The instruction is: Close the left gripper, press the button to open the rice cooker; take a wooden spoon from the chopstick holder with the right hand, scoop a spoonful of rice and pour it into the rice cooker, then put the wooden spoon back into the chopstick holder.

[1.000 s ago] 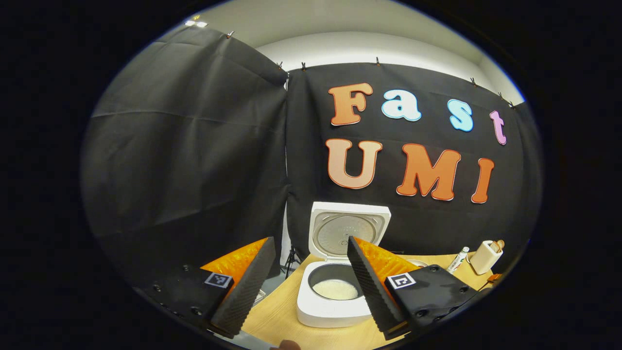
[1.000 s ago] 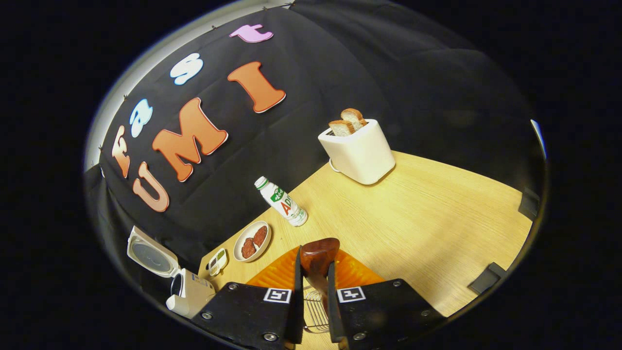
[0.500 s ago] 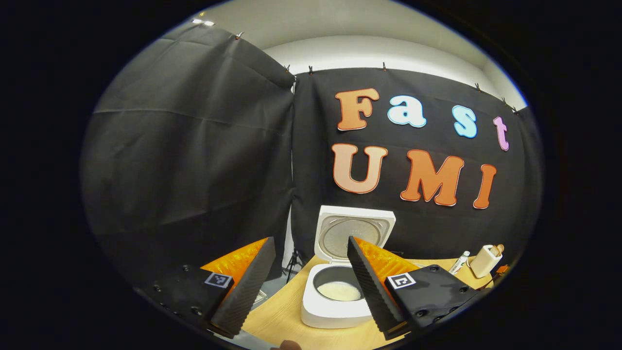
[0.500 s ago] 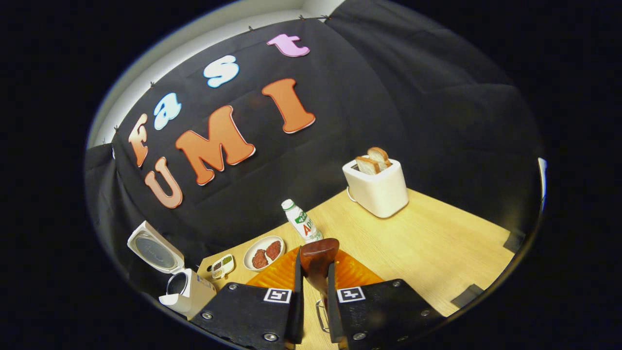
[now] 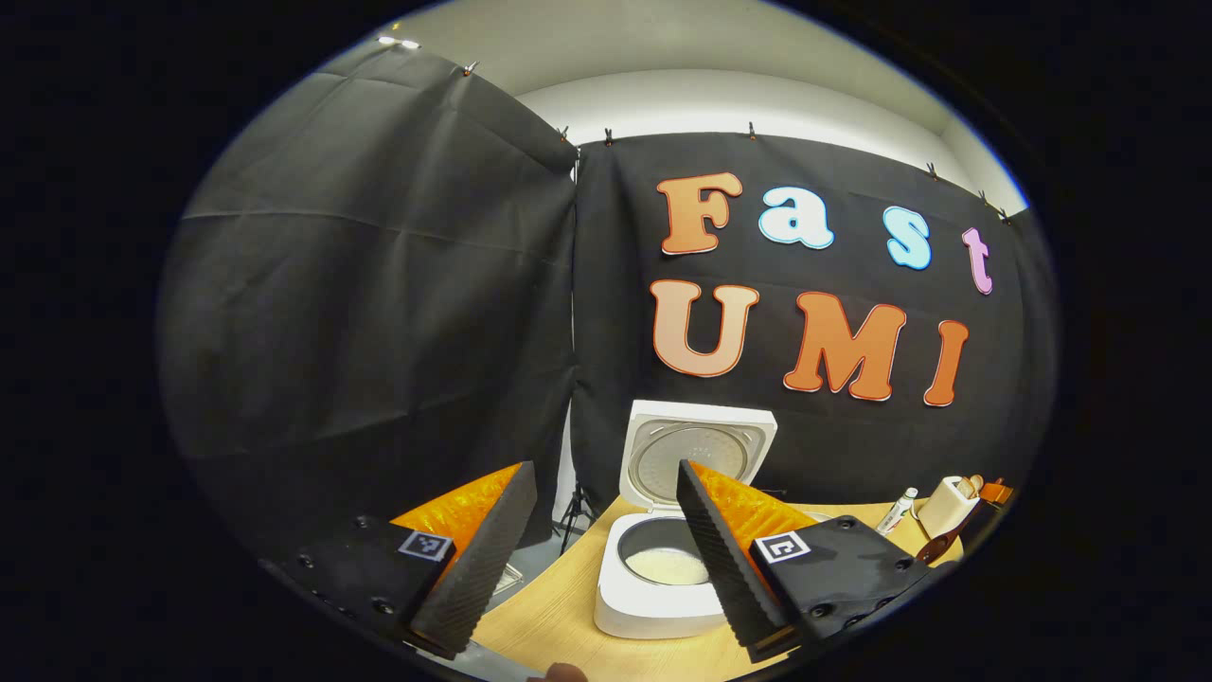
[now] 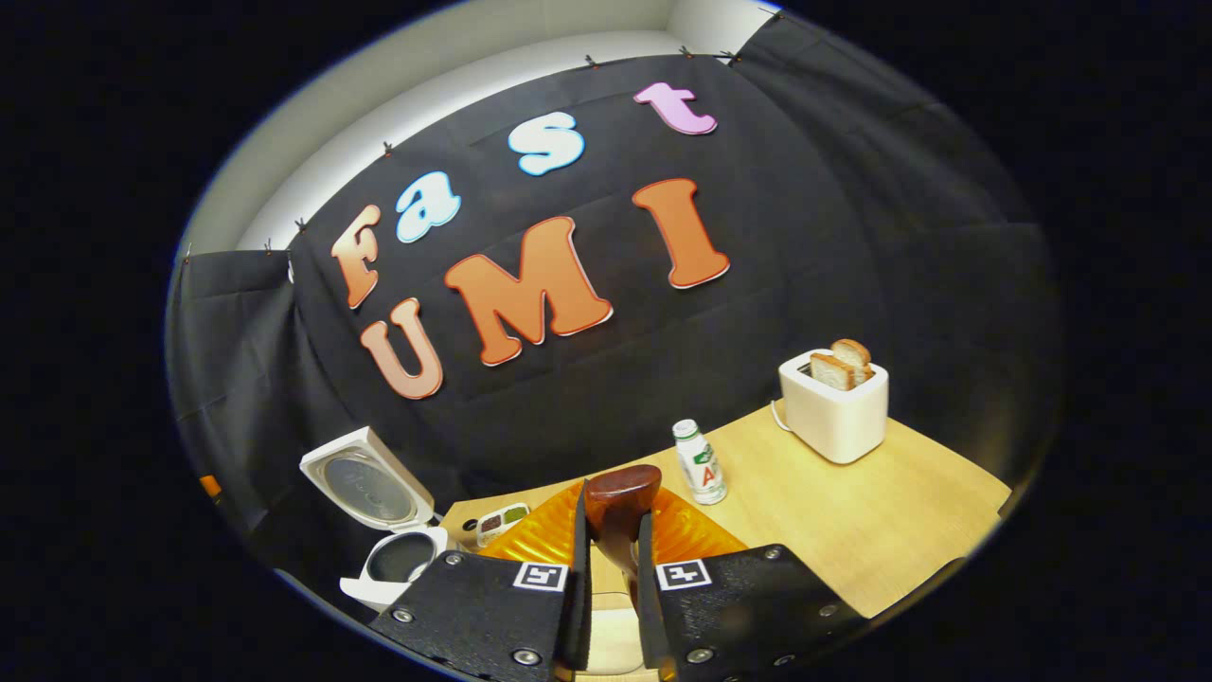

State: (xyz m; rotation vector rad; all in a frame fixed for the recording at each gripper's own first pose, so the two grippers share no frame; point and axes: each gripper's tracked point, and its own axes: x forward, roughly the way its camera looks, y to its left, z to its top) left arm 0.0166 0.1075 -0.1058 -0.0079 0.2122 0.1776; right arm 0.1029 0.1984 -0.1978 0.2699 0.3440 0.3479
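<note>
The right hand-held gripper (image 6: 611, 578) is clamped on the wooden spoon (image 6: 620, 494), whose bowl sticks up between its fingers. Past it on the tabletop (image 6: 881, 516) stand a bottle (image 6: 700, 462) and a toaster (image 6: 835, 400), with the rice cooker (image 6: 393, 559) off to its left. The left hand-held gripper (image 5: 592, 559) hangs spread wide, holding nothing; its view looks into the open cooker (image 5: 663, 587), showing white rice (image 5: 668, 566) just beyond its fingers.

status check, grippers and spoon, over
Left gripper open, holding nothing. Right gripper shut on wooden spoon. Rice cooker lid up, rice inside. Nothing in the way.
</note>
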